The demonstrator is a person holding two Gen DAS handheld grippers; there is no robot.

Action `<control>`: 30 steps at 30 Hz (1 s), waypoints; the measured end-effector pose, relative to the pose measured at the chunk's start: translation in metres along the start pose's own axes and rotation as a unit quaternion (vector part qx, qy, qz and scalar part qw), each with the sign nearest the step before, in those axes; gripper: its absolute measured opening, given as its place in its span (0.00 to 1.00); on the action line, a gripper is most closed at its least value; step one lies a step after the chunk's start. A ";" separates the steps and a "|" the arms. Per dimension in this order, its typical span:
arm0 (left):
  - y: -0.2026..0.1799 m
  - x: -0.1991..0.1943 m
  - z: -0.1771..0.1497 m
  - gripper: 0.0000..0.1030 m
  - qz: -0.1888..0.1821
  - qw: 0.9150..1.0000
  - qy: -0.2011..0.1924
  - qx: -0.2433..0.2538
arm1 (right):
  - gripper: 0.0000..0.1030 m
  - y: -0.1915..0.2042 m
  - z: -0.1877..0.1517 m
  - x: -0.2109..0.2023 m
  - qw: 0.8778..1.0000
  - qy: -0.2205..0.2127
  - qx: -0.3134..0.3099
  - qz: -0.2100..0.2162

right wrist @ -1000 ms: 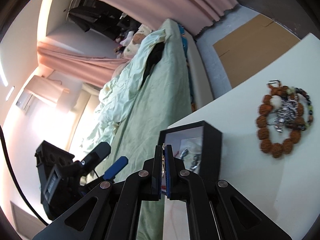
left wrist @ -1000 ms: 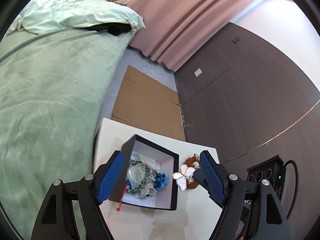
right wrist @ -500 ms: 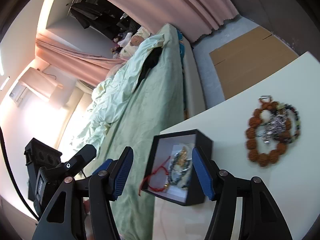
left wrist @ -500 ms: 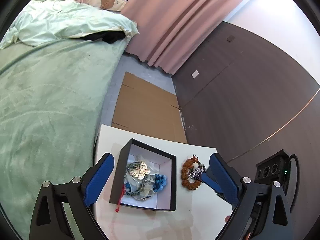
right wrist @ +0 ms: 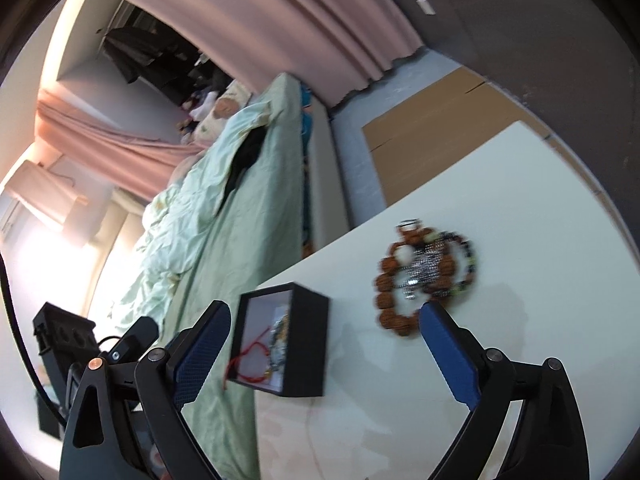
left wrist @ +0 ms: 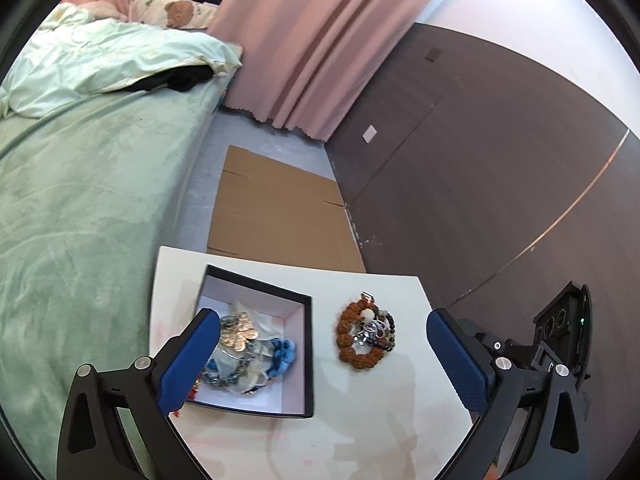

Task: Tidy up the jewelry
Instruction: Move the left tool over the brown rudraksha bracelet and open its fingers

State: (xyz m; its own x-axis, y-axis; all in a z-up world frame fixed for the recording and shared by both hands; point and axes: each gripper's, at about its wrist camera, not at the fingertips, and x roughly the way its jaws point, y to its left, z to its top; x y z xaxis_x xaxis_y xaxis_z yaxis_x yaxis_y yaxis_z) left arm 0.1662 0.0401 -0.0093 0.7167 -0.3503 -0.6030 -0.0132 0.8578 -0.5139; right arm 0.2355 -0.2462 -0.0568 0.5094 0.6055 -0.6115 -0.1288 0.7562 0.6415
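The left gripper point(left wrist: 323, 344) hangs above the white worktop point(left wrist: 360, 432) with its blue-padded jaws spread wide and nothing between them. The right gripper point(right wrist: 324, 328) is likewise wide apart and empty, held over the same worktop.

A black jewelry box point(left wrist: 308, 360) with a white lining sits open near the worktop's left edge, towards the bed point(left wrist: 80, 208). Inside it lie a gold butterfly pendant point(left wrist: 239, 331), a blue beaded piece point(left wrist: 284, 356) and a tangle of silvery chain. In the right wrist view a red cord point(right wrist: 250, 354) shows in the box as well.

Just to the right of the box, apart from it, a brown bead bracelet point(left wrist: 352, 340) rests on the worktop towards the far edge. A silver chain and a strand of dark beads point(left wrist: 390, 334) lie bunched on top of it. In the right wrist view this cluster is blurred.

Beyond the worktop's far edge a flattened cardboard sheet point(left wrist: 272, 212) lies on the floor, with a pink curtain point(left wrist: 312, 40) behind it
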 end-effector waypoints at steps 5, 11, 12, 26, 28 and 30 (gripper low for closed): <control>-0.014 0.007 -0.005 1.00 0.011 1.000 0.007 0.019 | 0.93 -0.016 0.005 -0.018 0.999 -0.021 0.004 -0.034; -0.032 0.024 -0.013 1.00 0.014 0.999 0.024 0.040 | 0.93 -0.035 0.010 -0.035 0.998 -0.027 0.011 -0.053; -0.034 0.028 -0.015 1.00 0.014 0.999 0.028 0.042 | 0.93 -0.040 0.010 -0.038 0.998 -0.029 0.021 -0.052; -0.059 0.076 -0.034 0.84 0.005 0.995 0.071 0.072 | 1.00 -0.089 0.015 -0.052 0.994 -0.042 0.088 -0.056; -0.062 0.083 -0.037 0.73 0.006 0.994 0.078 0.078 | 1.00 -0.092 0.017 -0.048 0.994 -0.029 0.092 -0.059; -0.065 0.092 -0.039 0.65 0.011 0.993 0.086 0.082 | 1.00 -0.093 0.020 -0.044 0.993 -0.019 0.095 -0.065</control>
State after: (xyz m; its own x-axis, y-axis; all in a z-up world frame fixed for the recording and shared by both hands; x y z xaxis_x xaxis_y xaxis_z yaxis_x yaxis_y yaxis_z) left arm 0.2054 -0.0628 -0.0550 0.5882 -0.3770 -0.7154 0.0954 0.9109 -0.4015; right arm 0.2416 -0.3484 -0.0801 0.5438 0.4933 -0.6789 0.1007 0.7648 0.6364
